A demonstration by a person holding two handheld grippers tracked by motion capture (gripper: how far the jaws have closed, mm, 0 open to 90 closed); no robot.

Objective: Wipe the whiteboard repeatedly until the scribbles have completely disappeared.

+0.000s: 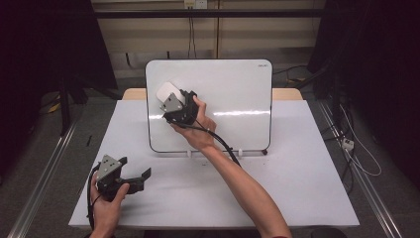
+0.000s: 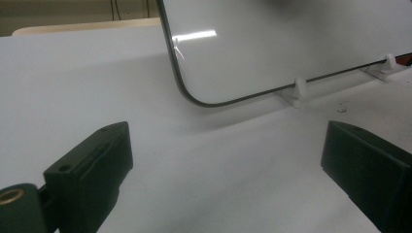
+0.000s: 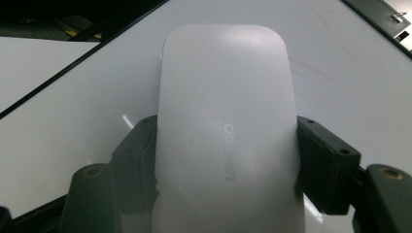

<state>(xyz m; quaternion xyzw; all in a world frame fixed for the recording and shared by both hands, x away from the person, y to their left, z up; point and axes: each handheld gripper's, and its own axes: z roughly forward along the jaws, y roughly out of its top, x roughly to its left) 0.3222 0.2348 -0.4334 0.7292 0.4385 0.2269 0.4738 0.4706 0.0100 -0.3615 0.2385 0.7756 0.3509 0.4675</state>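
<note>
A whiteboard (image 1: 233,94) with a dark rim stands tilted on small white feet at the middle of the table. My right gripper (image 1: 174,101) is shut on a white board eraser (image 1: 167,92) and holds it against the board's upper left area. In the right gripper view the eraser (image 3: 226,131) sits between both black jaws, flat on the whiteboard (image 3: 340,73), where faint reddish marks show. My left gripper (image 1: 139,178) rests low at the table's front left, open and holding nothing. In the left gripper view its jaws stand wide apart, facing the whiteboard's lower corner (image 2: 194,92).
The white table (image 1: 297,188) has room at the right and front. White feet (image 2: 300,90) hold up the board's lower edge. Cables trail on the floor at right (image 1: 356,148). Metal rails (image 1: 44,173) run along both sides of the table.
</note>
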